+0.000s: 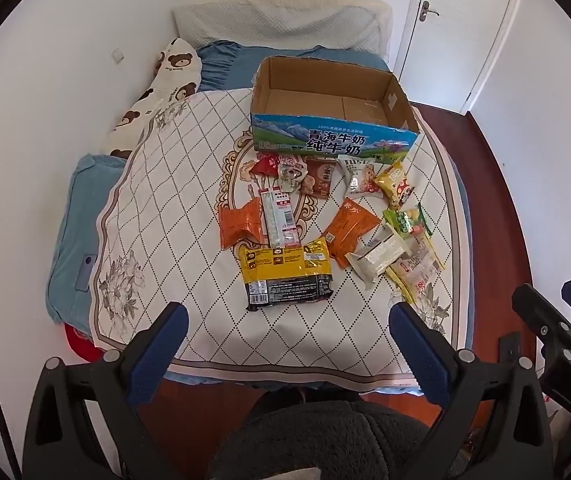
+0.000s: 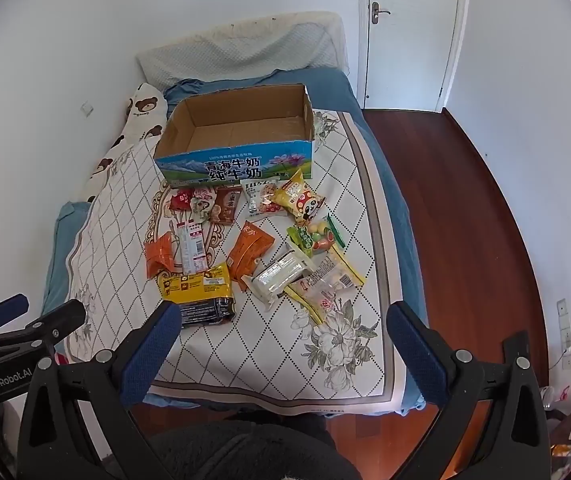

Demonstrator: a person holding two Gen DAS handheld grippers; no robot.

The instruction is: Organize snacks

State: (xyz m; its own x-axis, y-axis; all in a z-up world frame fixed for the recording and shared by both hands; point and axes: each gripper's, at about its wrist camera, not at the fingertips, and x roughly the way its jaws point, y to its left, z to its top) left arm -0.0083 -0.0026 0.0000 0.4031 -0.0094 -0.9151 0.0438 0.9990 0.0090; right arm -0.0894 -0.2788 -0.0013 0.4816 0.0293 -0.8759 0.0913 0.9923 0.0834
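Note:
An open, empty cardboard milk box (image 1: 399,100) (image 2: 173,132) stands on the bed's patterned mat (image 1: 189,184) (image 2: 349,216). Several snack packets lie in front of it: a yellow-black noodle pack (image 1: 285,270) (image 2: 199,290), two orange packs (image 1: 241,226) (image 1: 349,230), a white-red stick pack (image 1: 279,216), a white wrapped cake (image 1: 377,256) (image 2: 281,276), and small packets along the box. My left gripper (image 1: 287,320) is open and empty, held above the near end of the mat. My right gripper (image 2: 283,320) is open and empty, likewise held back from the snacks.
A bear-print pillow (image 1: 161,92) (image 2: 141,112) lies along the left wall. Blue bedding (image 1: 73,216) shows around the mat. Wooden floor (image 2: 465,216) runs to the right, with a white door (image 2: 405,32) behind. The other gripper shows at each view's edge (image 1: 557,320) (image 2: 25,320).

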